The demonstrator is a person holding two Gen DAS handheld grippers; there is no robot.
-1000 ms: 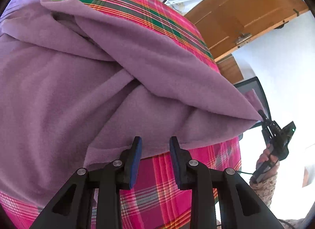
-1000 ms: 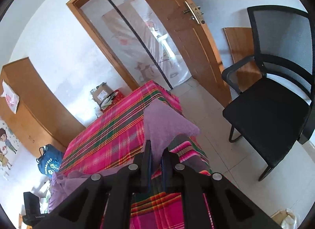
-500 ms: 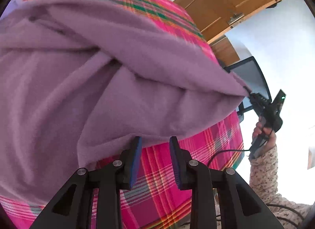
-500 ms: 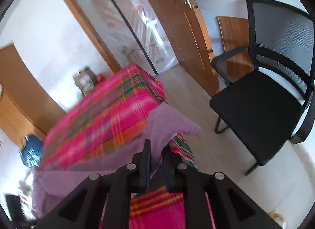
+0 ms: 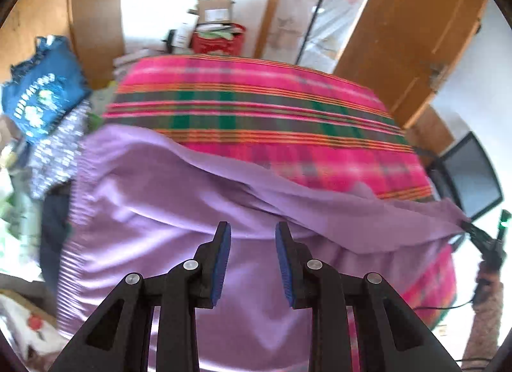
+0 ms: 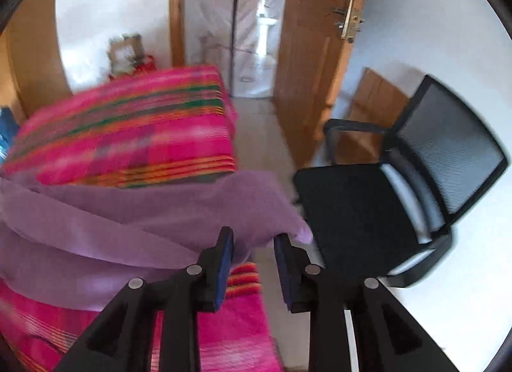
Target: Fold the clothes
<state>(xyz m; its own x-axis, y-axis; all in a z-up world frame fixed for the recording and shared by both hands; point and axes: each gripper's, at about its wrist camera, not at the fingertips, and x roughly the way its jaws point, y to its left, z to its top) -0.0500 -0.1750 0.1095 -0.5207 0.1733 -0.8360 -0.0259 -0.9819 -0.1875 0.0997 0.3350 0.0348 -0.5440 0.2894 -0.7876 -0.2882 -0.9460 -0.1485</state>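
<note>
Lilac fleece cloth [image 5: 179, 212] lies in loose folds over the near half of a table covered with a pink plaid tablecloth [image 5: 256, 109]. The left gripper [image 5: 252, 256] hangs above the near part of this cloth, its blue pads spread apart with nothing between them. At the right corner of the table, the right gripper [image 6: 252, 256] has its jaws opening; a corner of the lilac cloth [image 6: 256, 208] lies in the gap, and the pads do not press on it. Right of the table stands a black mesh office chair [image 6: 400, 205]. Behind the table a wooden door [image 6: 307, 61] stands open. Left of the table lies a blue printed bag [image 5: 41, 96].
</note>
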